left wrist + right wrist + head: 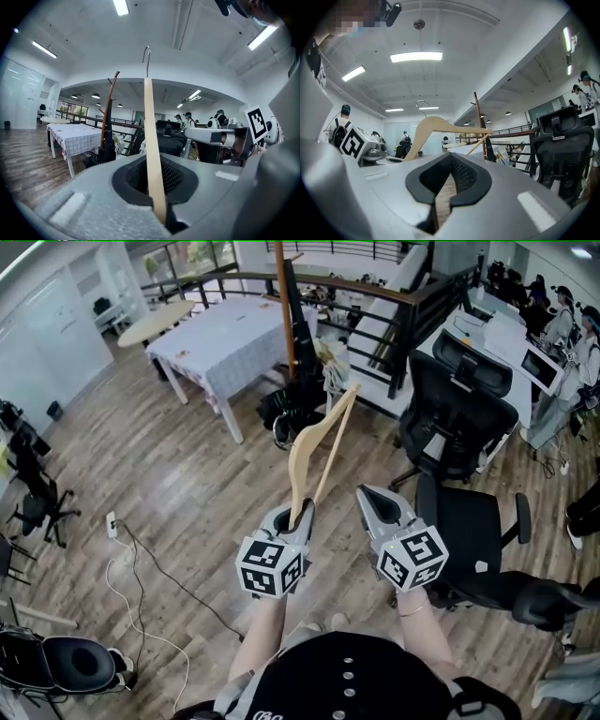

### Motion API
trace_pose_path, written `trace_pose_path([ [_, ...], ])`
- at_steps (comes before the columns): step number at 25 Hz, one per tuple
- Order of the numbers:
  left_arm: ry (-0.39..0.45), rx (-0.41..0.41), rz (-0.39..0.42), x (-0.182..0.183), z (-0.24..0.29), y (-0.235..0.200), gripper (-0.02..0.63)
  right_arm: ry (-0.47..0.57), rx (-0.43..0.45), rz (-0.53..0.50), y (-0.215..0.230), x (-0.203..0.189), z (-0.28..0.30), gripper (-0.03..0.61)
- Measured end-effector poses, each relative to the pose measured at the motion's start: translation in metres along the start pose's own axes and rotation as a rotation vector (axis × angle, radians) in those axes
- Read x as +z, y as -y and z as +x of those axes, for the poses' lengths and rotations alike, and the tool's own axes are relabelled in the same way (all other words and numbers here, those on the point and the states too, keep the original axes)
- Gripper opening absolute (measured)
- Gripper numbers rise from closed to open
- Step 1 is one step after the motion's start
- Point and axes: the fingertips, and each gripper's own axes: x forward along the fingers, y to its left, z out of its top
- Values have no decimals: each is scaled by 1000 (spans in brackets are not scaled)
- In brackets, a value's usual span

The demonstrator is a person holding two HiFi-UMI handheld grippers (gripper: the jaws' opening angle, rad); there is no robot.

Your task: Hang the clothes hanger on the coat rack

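My left gripper (298, 512) is shut on the lower end of a pale wooden clothes hanger (314, 442), which rises up and away from it toward the coat rack. In the left gripper view the hanger (151, 140) stands edge-on between the jaws, its metal hook (146, 58) at the top. The coat rack (284, 306) is a brown wooden pole with dark clothes hung low on it, standing beyond the hanger's tip. It shows left of the hanger as the coat rack (108, 108). My right gripper (375, 501) sits beside the left, jaws together on nothing, and sees the hanger (433, 124) side-on.
A table with a white checked cloth (234, 334) stands left of the rack. A black office chair (459, 418) and a second one (469, 540) are at the right. A white cable (141, 559) trails over the wooden floor. A stair railing (375, 296) runs behind the rack.
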Motion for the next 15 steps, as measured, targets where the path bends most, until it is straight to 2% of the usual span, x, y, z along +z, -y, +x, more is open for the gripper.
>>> trace_pose_path([
  [9,3,-6,24,10,14,-1,0,-20,48,14,8,-1,9,-2],
  [15,25,23,-9,10,21,1,0,-36,96,16,7,-9,15,-2],
])
